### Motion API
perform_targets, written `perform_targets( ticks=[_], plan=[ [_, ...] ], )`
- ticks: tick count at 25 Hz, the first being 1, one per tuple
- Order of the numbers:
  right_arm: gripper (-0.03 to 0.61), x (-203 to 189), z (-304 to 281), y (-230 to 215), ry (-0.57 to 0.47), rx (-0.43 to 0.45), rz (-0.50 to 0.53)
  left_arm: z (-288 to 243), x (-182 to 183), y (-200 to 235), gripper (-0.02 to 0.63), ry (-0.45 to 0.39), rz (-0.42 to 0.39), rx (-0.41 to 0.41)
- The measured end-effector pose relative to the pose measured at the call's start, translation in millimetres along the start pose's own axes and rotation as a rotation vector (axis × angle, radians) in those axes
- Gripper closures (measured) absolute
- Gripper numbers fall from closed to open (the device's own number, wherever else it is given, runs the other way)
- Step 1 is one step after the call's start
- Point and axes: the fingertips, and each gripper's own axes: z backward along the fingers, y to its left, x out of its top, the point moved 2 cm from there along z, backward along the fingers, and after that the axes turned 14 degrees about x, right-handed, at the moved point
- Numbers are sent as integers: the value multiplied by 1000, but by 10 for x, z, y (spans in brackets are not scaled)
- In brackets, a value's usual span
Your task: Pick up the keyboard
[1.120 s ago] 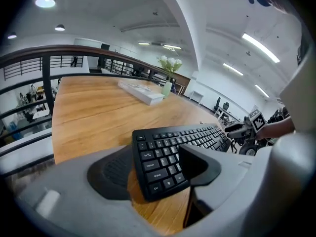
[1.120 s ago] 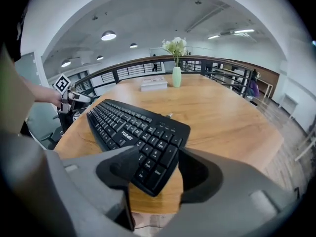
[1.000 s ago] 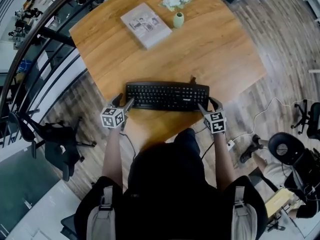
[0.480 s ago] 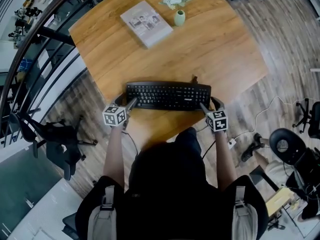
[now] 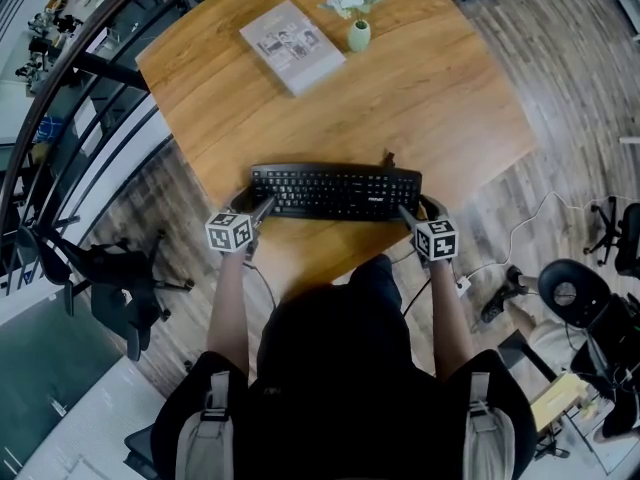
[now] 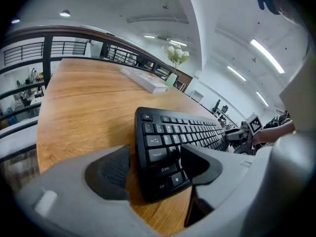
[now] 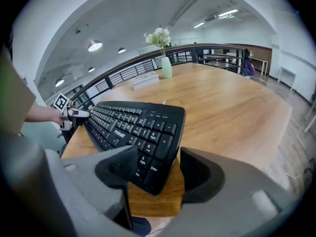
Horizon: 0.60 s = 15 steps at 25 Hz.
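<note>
The keyboard (image 5: 335, 191) is lying at the centre of the frame, by the lower edge of the desk (image 5: 420, 98); the left tool (image 5: 248, 206) and right tool (image 5: 422, 208) are straddling its ends, jaws released and just now opening wider, pads not pressing.

L tongs (image 5: 248, 204) & R tongs (image 5: 421, 209) tilt down, jaws just opened, keyboard (image 5: 335, 191) btw each.

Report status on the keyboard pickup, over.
Left gripper and right gripper open, jaws just widened, each astride one end of the keyboard. Keyboard flat on table, not gripped. Book and vase far off, nothing blocking.
</note>
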Motion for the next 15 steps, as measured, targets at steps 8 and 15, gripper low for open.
perform_targets(
  ticks=[8,15],
  plan=[
    [322,-19,-64,24,-7,84,-74,-16,-3,-28,308,-5,-9,13],
    [325,-22,-77,29,-21,90,-86,-27,7,-32,308,-22,24,20]
  ],
)
